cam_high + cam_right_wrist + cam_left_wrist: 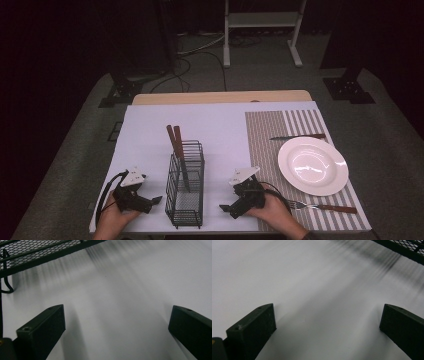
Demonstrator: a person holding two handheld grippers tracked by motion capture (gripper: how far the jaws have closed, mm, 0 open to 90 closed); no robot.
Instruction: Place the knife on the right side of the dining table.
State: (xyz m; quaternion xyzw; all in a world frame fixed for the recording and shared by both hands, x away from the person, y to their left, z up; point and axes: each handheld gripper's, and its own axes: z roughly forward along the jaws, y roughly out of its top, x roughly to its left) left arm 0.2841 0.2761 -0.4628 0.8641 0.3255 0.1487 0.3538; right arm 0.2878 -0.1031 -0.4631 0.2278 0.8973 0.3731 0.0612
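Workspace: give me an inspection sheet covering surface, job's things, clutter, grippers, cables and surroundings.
Surface: white sheet over the table, striped placemat at right.
Job's things: black wire caddy holding two wooden-handled utensils; white plate, knife beyond it, fork nearer.
Clutter: nothing seen.
Grippers: left gripper and right gripper flank the caddy, jaws apart, holding nothing.
Cables: a black cable loops from the left gripper; floor cables behind the table.
Surroundings: white frame, dark stands, grey floor.
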